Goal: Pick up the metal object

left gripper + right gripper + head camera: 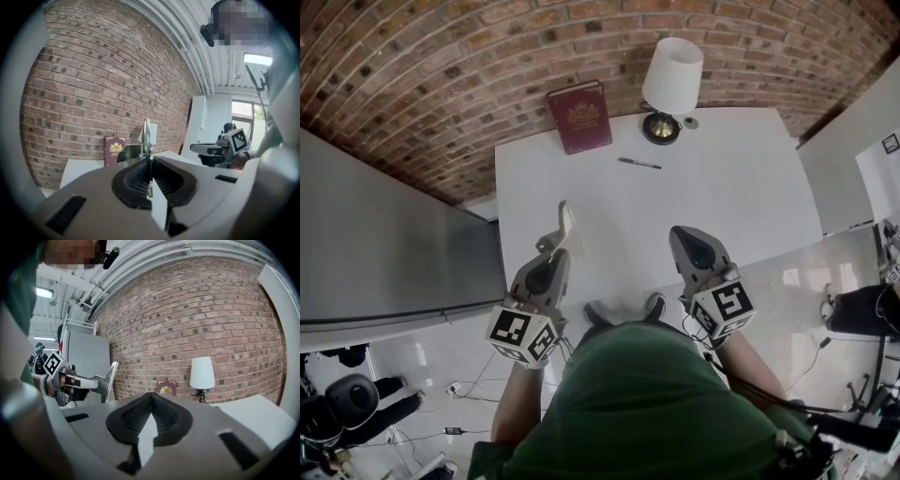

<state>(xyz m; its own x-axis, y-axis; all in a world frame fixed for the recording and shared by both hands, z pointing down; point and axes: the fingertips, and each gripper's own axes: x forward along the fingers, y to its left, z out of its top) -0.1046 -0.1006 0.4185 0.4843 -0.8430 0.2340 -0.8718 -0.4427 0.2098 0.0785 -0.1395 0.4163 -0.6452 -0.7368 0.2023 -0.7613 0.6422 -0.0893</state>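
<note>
Metal object (147,133): thin bare sheet metal, smooth, shiny; held in ribbed matt black pads (133,180) of the left gripper (560,246), shell matt grey plastic, same on the right gripper (680,234). Table (731,206) smooth matt white, brick wall (422,66) rough, book (579,116) dull maroon cover with gilt stamp, lampshade (673,75) matt white, floor (787,281) glossy, mirrors the lights.

white table (722,206) bears a red book (579,116), lamp (670,84) and pen (638,163).
</note>
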